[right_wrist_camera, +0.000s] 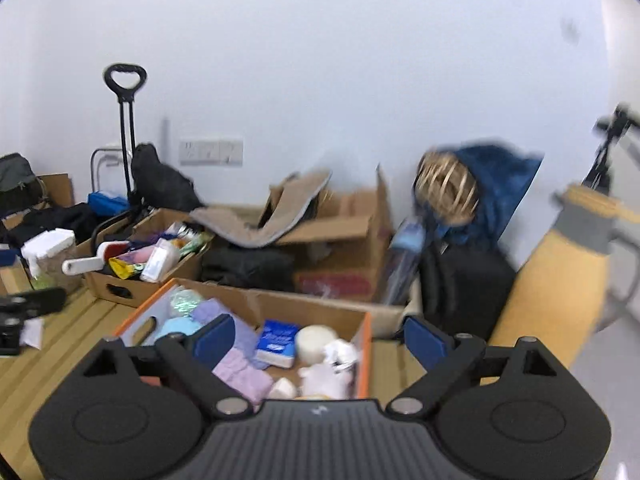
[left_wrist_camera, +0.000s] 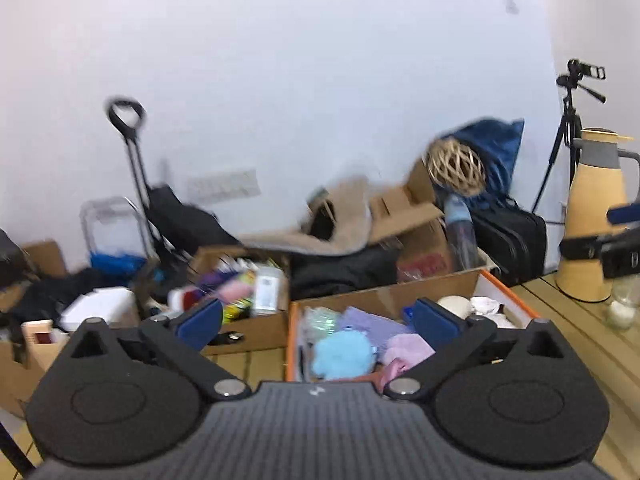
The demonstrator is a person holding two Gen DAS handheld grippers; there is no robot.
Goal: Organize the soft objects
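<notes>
Both claws stood spread and empty: the left claw [left_wrist_camera: 318,320] and the right claw [right_wrist_camera: 320,338] hung above the orange-edged box [right_wrist_camera: 365,354] on the bench [right_wrist_camera: 56,344], where the cloths [right_wrist_camera: 242,374] and blue puff [left_wrist_camera: 342,354] lay.

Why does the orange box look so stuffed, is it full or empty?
Fairly full. The orange box holds soft things: a light blue fluffy ball, lilac cloths, a blue tissue pack and white items.
</notes>
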